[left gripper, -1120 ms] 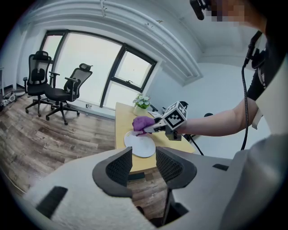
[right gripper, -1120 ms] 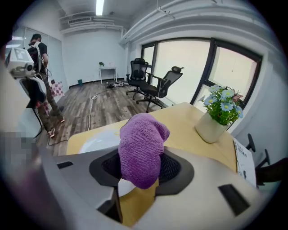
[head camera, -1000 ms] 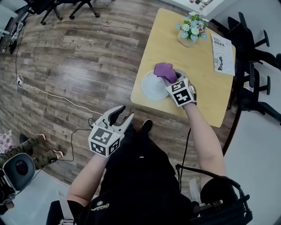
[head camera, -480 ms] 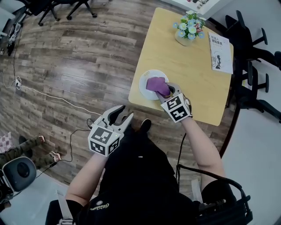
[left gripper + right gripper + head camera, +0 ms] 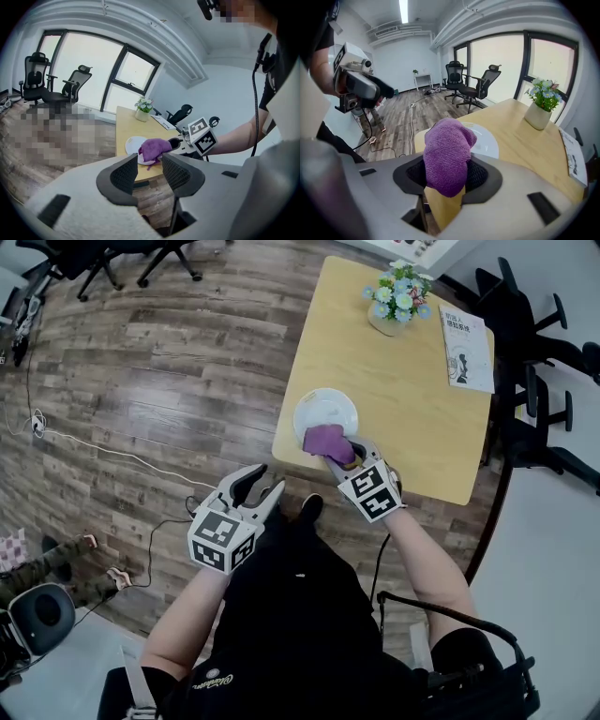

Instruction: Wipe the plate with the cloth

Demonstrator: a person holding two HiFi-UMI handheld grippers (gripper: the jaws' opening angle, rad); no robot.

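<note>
Right tool (image 5: 447, 177), clenched on the purple cloth (image 5: 446, 152) at the near rim of the white plate (image 5: 323, 407) by the worktop (image 5: 403, 362) corner, should press lightly and sweep inward so nothing slides off, while left tool (image 5: 149, 169) hangs released and empty.

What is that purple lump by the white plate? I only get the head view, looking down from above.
Observer: A purple cloth. The right gripper view shows the right tongs clamped on it from both sides, with its free end bulging out in front.
Visitor: Do the other tongs hold anything?
Observer: No. The left gripper view shows the left tongs standing open with nothing between them, aimed toward the plate.
</note>
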